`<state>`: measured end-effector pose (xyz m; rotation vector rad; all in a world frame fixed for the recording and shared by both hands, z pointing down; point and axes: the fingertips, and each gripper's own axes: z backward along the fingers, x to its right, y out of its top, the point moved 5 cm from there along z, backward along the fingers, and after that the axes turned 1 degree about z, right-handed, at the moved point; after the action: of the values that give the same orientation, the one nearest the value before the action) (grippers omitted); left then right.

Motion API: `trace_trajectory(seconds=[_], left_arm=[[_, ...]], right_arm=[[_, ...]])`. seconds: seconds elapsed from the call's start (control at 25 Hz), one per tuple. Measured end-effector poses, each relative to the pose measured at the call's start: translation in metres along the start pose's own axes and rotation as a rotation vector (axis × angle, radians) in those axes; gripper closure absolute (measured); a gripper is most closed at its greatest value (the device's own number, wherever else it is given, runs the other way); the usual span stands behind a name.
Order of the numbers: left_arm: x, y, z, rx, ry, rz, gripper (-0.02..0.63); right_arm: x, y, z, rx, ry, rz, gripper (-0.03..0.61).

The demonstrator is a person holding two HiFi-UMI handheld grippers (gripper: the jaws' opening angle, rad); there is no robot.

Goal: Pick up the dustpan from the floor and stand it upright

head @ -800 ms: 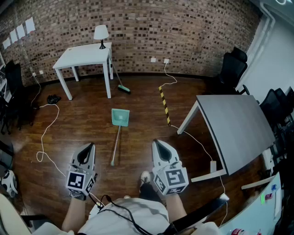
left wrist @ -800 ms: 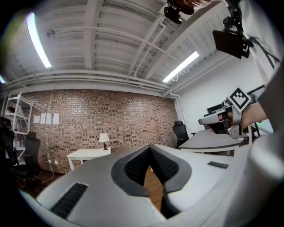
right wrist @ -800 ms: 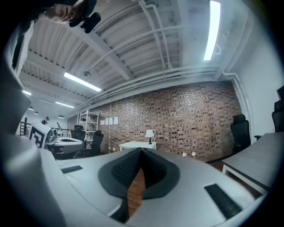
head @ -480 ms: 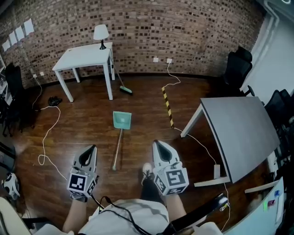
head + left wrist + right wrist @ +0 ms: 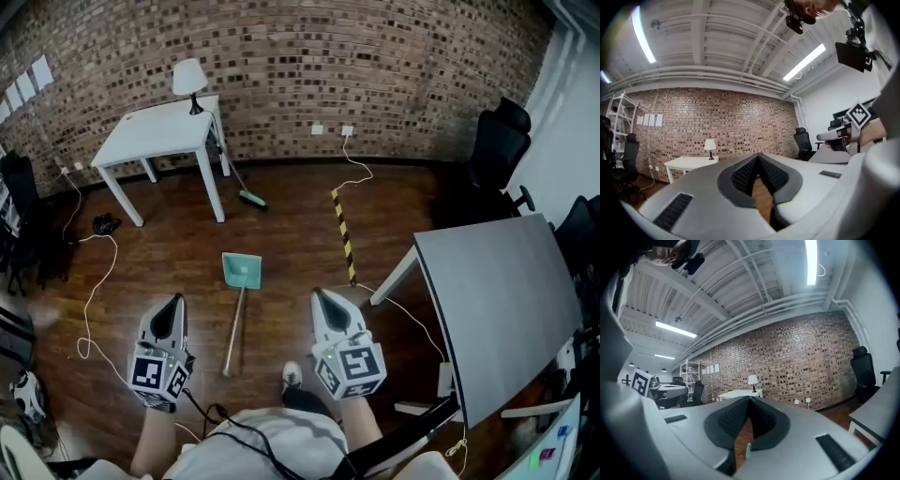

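A teal dustpan point(image 5: 242, 271) lies flat on the wooden floor, its long pale handle point(image 5: 233, 330) running back toward my feet. My left gripper point(image 5: 170, 309) is held level to the left of the handle, shut and empty. To the right of the handle, my right gripper point(image 5: 322, 301) is also level, shut, with nothing in it. In the right gripper view a sliver of the teal dustpan point(image 5: 748, 449) shows below the closed jaws. The left gripper point(image 5: 758, 159) and the right gripper point(image 5: 749, 402) each show their pads meeting at the tips.
A white table point(image 5: 155, 134) with a lamp point(image 5: 189, 78) stands by the brick wall, a broom point(image 5: 246, 191) leaning at its leg. A grey table point(image 5: 506, 300) fills the right. Yellow-black tape point(image 5: 342, 234) and white cables point(image 5: 94, 281) cross the floor. Black chairs point(image 5: 498, 147) stand far right.
The view has shifted forward and to the right: the dustpan and tables now sit lower and nearer. Both grippers stay shut and level on either side of the handle.
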<state>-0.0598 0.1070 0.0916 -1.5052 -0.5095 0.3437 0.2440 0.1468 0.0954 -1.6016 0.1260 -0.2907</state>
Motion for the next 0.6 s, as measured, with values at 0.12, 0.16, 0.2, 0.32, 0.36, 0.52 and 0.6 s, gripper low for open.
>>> trace_trajectory(seconds=[0.12,0.16,0.2,0.32,0.36,0.52,0.6], left_arm=[[-0.001,0.008,-0.043,0.01,0.025,0.003,0.595],[-0.002,0.008,-0.054,0.012,0.036,0.023,0.595],[-0.005,0.008,-0.063,0.011,0.049,0.043,0.595],[-0.014,0.004,-0.079,-0.018,0.082,0.031,0.595],[-0.018,0.001,-0.081,-0.038,0.088,0.011,0.595],[-0.033,-0.004,-0.094,-0.072,0.099,-0.005,0.595],[-0.037,-0.007,-0.097,-0.081,0.091,-0.013,0.595]], right_arm=[[0.034,0.01,-0.033,0.001,0.027,0.008,0.594],[0.043,0.01,-0.043,0.0,0.034,0.012,0.594],[0.05,0.01,-0.052,-0.002,0.039,0.015,0.594],[0.063,0.006,-0.077,-0.007,0.048,-0.003,0.594],[0.064,0.003,-0.083,-0.011,0.049,-0.012,0.594],[0.07,-0.003,-0.105,-0.028,0.042,-0.023,0.594],[0.071,-0.003,-0.11,-0.029,0.038,-0.018,0.594]])
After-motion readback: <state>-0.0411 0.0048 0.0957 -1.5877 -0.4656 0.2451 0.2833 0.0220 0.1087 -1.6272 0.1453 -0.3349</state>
